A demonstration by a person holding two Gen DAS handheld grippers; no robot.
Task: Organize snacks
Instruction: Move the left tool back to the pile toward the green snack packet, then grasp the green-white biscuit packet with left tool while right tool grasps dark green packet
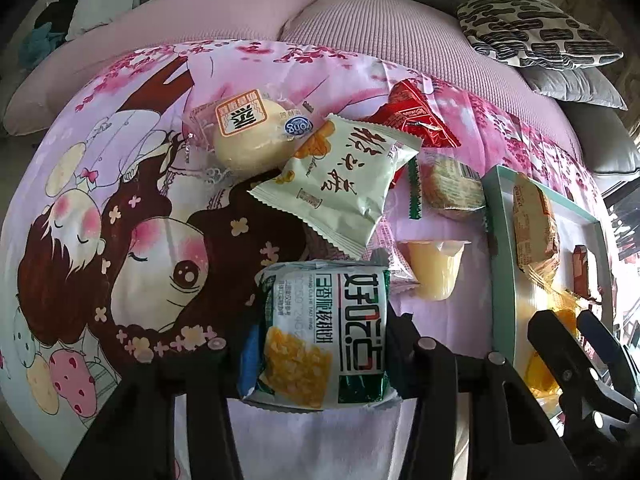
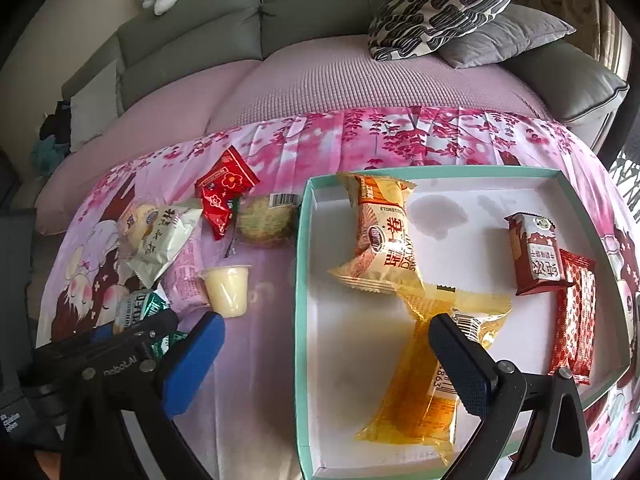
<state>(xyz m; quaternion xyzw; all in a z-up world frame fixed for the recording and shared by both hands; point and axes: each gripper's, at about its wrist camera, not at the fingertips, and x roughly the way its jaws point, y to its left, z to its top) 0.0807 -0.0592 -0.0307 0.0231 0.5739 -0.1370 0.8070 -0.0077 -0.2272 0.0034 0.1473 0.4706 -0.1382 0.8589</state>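
Observation:
My left gripper (image 1: 320, 344) is shut on a green-and-white biscuit packet (image 1: 324, 332) and holds it just above the printed cloth; the packet also shows in the right wrist view (image 2: 138, 308). My right gripper (image 2: 326, 348) is open and empty over the left edge of the teal-rimmed tray (image 2: 302, 264). In the tray lie an orange roll-cake packet (image 2: 380, 236), a clear yellow packet (image 2: 424, 364), a brown packet (image 2: 536, 254) and a red patterned packet (image 2: 574, 316). On the cloth lie a white-green packet (image 1: 340, 184), a round bun (image 1: 248, 132), a red packet (image 1: 416, 116), a jelly cup (image 1: 436, 268) and a rice cracker (image 1: 452, 188).
The pink cartoon cloth (image 1: 120, 200) covers a pink sofa seat (image 2: 320, 80). A black-and-white patterned cushion (image 2: 440, 8) and a grey cushion (image 2: 504, 36) lie at the back right. The right gripper also shows in the left wrist view (image 1: 576, 356) by the tray (image 1: 500, 248).

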